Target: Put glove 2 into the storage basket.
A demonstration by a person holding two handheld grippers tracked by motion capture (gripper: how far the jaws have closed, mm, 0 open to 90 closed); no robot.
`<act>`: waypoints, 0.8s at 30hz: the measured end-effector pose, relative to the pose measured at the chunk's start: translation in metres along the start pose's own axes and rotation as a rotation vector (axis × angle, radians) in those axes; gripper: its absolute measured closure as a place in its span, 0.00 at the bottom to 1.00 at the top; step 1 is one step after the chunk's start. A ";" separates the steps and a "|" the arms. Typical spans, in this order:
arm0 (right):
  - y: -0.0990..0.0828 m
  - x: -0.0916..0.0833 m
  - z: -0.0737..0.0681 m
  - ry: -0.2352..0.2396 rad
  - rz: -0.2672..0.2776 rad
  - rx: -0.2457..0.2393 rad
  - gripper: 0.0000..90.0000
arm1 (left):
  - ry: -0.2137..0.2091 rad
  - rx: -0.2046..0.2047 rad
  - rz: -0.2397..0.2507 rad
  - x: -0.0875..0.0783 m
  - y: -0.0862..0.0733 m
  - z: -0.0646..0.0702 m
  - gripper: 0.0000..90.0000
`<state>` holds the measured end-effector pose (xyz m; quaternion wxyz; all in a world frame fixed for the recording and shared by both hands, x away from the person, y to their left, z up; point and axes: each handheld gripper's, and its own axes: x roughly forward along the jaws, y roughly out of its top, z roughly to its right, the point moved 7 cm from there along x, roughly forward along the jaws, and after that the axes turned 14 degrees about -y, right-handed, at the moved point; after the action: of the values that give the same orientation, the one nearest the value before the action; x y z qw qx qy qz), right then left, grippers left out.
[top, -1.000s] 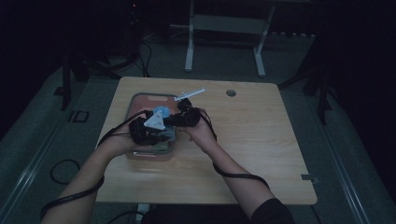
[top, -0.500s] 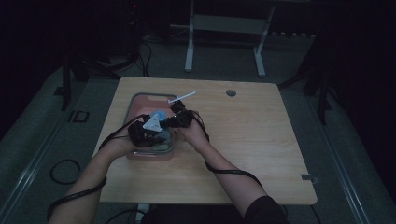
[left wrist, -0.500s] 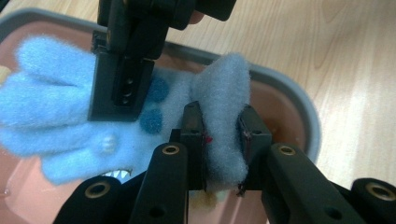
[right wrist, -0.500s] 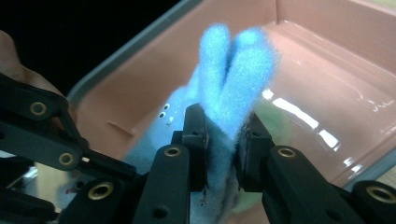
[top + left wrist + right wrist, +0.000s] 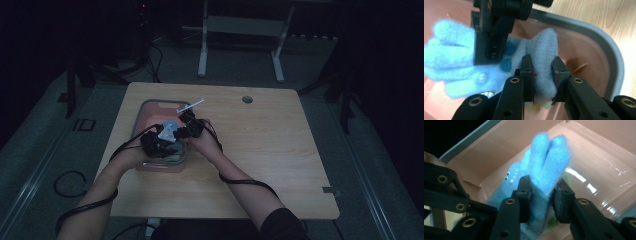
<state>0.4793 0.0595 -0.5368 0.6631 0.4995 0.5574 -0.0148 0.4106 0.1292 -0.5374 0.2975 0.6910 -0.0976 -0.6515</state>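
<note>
The fuzzy blue glove (image 5: 461, 67) hangs low inside the pink bin (image 5: 150, 115), left of centre in the high view. The left gripper (image 5: 543, 72) pinches its grey cuff tight. The right gripper (image 5: 541, 192) has just been opening around the glove's fingers, so that end may slip free and drape over the rim.

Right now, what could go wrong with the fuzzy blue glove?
The left gripper pinches only the glove's grey cuff, so it might slip out. The right gripper has just been opening around the glove's fingers; that end could drop crumpled. Both work inside the pink bin, so a jaw may bump its wall.
</note>
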 end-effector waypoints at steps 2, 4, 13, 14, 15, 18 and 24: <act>0.001 -0.002 0.003 0.000 0.008 0.014 0.69 | 0.000 -0.006 -0.004 0.002 -0.001 -0.001 0.83; 0.002 -0.005 0.004 0.009 0.017 0.014 0.66 | -0.002 -0.014 -0.002 0.003 -0.001 -0.002 0.83; 0.000 -0.021 0.003 0.038 0.053 -0.006 0.59 | 0.011 -0.037 0.001 0.003 0.000 -0.002 0.74; -0.001 -0.023 0.003 0.038 0.057 -0.009 0.58 | 0.011 -0.041 0.010 0.002 0.001 -0.002 0.70; -0.001 -0.025 0.003 0.037 0.062 -0.012 0.58 | 0.013 -0.048 0.021 0.000 0.002 -0.002 0.65; -0.002 -0.034 0.005 0.037 0.077 -0.017 0.54 | 0.039 -0.065 0.035 -0.007 0.004 -0.002 0.55; -0.006 -0.051 0.010 0.054 0.110 -0.027 0.41 | 0.085 -0.147 0.115 -0.020 0.009 0.002 0.25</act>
<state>0.4633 0.0222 -0.5034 0.6542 0.5206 0.5470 0.0426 0.4085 0.1315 -0.5155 0.3884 0.6876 -0.0764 -0.6088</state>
